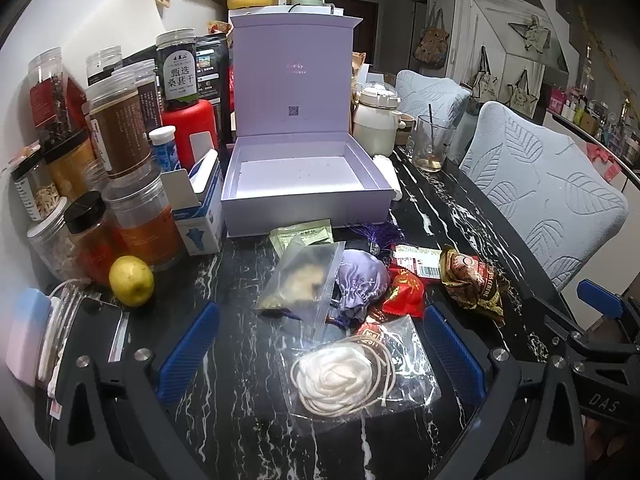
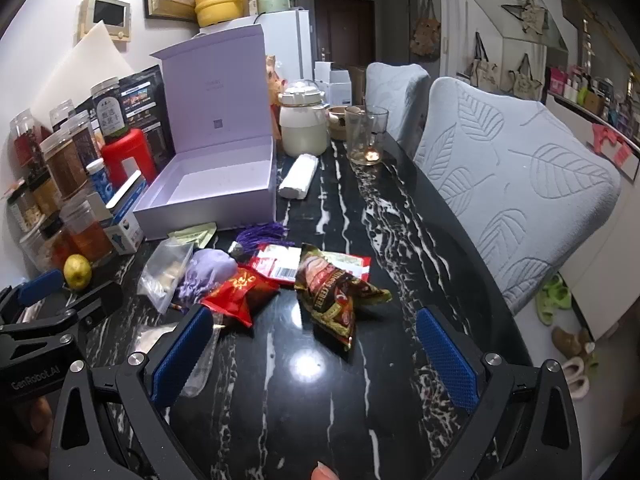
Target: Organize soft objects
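Lilac gift box (image 1: 304, 196), lid propped upright, tray bare: likely receptacle for soft items heaped just in front of it. Cream fabric rose in clear bag (image 1: 352, 376), nearest of heap, lying between pads of left gripper (image 1: 320, 356), spread wide, gripping nothing. Brown snack packet (image 2: 336, 292), right of heap, just ahead of right gripper (image 2: 312, 356), likewise wide apart.

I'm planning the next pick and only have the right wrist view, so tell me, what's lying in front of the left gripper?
Observer: A white fabric rose with a cord, sealed in a clear bag, lies between the fingers of the left gripper.
Operator: Is it gripped?
Observer: No, the jaws are wide open and nothing is clamped.
Operator: Anything on its left I can't see?
Observer: A pink-and-blue block sits at the edge, nearer than the lemon.
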The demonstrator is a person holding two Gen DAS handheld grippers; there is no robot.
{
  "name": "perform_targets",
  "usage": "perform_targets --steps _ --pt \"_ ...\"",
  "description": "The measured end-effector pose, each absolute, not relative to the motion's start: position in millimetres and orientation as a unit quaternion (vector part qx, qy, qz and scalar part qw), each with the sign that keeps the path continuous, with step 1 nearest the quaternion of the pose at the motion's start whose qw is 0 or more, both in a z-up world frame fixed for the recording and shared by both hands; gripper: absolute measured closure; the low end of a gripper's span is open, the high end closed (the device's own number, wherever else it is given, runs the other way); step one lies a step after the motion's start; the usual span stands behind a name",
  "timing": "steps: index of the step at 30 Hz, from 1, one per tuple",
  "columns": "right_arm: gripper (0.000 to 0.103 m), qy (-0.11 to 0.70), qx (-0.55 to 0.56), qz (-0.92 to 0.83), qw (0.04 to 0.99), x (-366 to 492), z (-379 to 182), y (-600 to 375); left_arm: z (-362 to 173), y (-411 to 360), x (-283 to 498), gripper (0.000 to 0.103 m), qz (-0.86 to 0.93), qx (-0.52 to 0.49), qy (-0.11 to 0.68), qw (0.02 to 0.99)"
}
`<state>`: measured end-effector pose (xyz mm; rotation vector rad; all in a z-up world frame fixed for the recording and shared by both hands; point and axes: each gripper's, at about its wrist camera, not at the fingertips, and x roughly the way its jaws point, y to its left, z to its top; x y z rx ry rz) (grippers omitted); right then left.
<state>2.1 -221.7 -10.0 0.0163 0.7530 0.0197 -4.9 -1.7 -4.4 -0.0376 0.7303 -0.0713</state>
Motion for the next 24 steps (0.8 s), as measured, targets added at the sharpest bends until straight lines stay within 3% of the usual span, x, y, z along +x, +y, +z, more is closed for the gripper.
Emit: perform_targets --steps 24 --pt "0.000 0.382 0.027 0.036 0.923 -28 -33 -232 -46 -13 -29 0.000 -0.075 -0.036 0.407 0.909"
